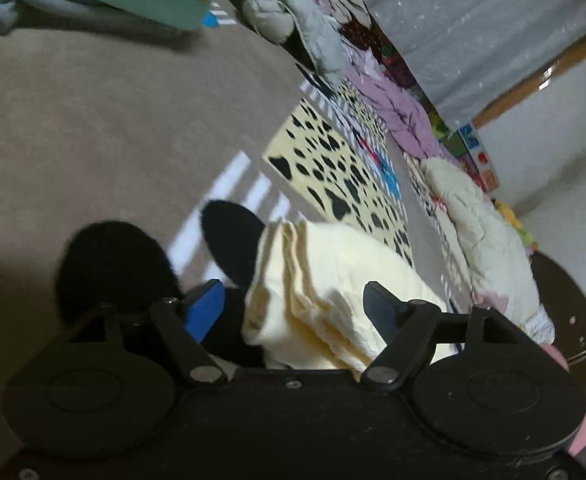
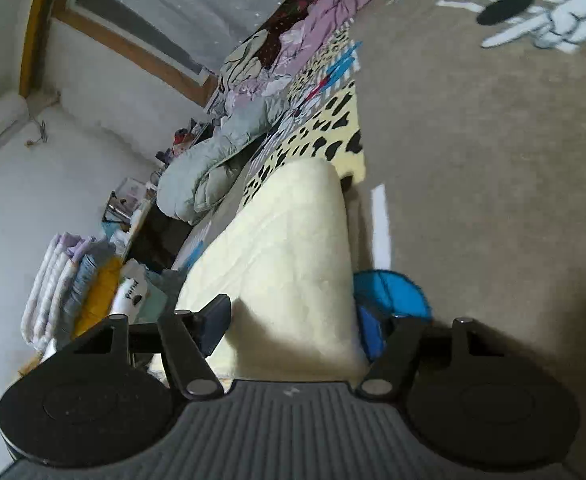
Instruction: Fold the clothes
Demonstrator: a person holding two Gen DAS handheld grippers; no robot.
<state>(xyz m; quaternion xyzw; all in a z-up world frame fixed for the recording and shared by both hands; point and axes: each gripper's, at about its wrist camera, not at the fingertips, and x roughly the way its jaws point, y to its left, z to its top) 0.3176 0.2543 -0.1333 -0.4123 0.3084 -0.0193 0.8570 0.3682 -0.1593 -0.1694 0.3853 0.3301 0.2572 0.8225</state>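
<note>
Two grippers clamp one cream folded garment (image 2: pixel 293 264), which in the right wrist view runs lengthwise from bottom centre toward the upper middle. Its stacked, layered edges fan out at lower centre of the left wrist view. The left gripper (image 1: pixel 293 312) and right gripper (image 2: pixel 293 328) apparently pinch it above the tan carpet (image 1: pixel 93 120), both tilted.

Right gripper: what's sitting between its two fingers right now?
The folded cream cloth fills the gap between the right gripper fingers, as the right wrist view shows. Nothing else lies between them.
</note>
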